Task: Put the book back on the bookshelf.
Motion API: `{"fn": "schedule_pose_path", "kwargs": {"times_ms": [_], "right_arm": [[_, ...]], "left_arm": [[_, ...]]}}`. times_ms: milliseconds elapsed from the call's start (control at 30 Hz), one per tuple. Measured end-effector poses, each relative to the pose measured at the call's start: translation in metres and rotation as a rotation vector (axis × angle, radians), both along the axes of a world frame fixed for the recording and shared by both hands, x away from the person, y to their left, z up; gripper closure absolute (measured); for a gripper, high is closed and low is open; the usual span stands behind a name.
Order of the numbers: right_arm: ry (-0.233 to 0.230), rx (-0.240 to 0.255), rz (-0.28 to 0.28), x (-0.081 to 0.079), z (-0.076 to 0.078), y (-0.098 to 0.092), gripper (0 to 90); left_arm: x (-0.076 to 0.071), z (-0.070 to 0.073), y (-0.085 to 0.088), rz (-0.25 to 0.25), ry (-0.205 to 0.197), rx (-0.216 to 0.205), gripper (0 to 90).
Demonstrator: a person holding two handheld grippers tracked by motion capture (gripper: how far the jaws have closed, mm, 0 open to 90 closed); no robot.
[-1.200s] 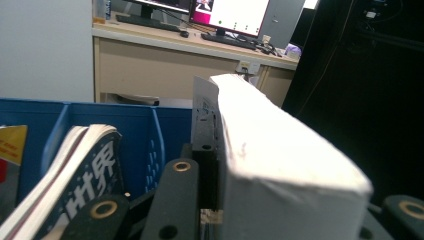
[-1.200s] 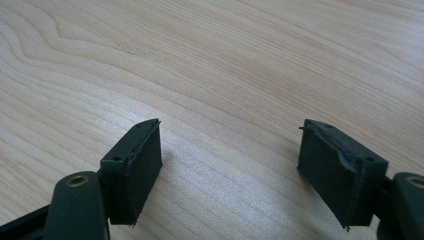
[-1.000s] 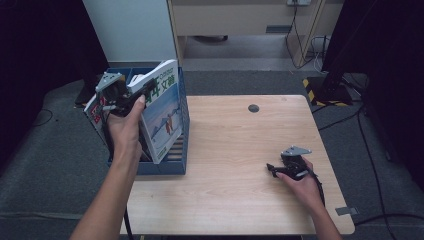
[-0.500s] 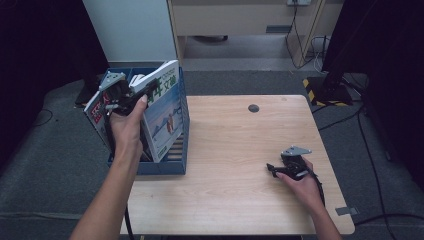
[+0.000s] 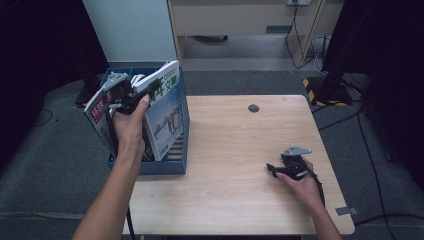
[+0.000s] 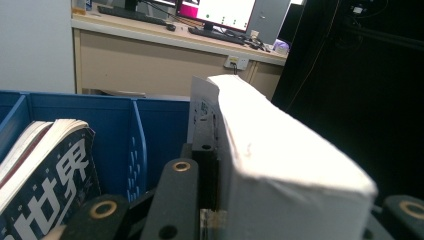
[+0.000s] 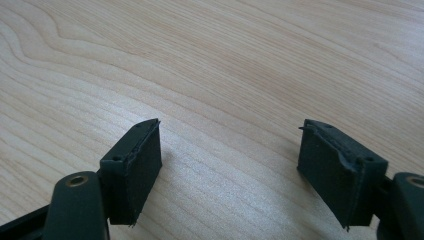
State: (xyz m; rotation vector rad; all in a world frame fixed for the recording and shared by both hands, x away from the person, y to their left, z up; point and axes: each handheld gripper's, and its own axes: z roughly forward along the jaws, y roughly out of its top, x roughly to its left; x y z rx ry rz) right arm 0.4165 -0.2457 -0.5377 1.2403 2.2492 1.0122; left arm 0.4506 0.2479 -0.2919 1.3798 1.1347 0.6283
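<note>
My left gripper is shut on a thick book with a pale blue cover. The book stands tilted in the blue file box, at the table's left edge. In the left gripper view the book's white page edge sits between the jaws, and one black finger presses its side. A dark magazine leans in the compartment to the left. My right gripper rests on the wooden table at the front right, open with nothing between its pads.
The blue box has dividers between its compartments. A small dark round hole is set in the table near its far edge. Beyond the table are a beige cabinet, cables on the floor and a dark stand.
</note>
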Motion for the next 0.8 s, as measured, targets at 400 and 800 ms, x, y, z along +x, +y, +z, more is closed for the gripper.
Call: {"fn": "schedule_pose_path", "kwargs": {"times_ms": [400, 800], "right_arm": [[-0.002, 0.000, -0.001, 0.0000, -0.0001, 0.0001, 25.2], [-0.002, 0.000, -0.001, 0.0000, -0.0001, 0.0001, 25.2]], "left_arm": [[0.0024, -0.0032, -0.0024, -0.015, -0.005, -0.021, 72.7], [0.0054, -0.0073, -0.0083, -0.028, -0.018, -0.020, 72.6]]}}
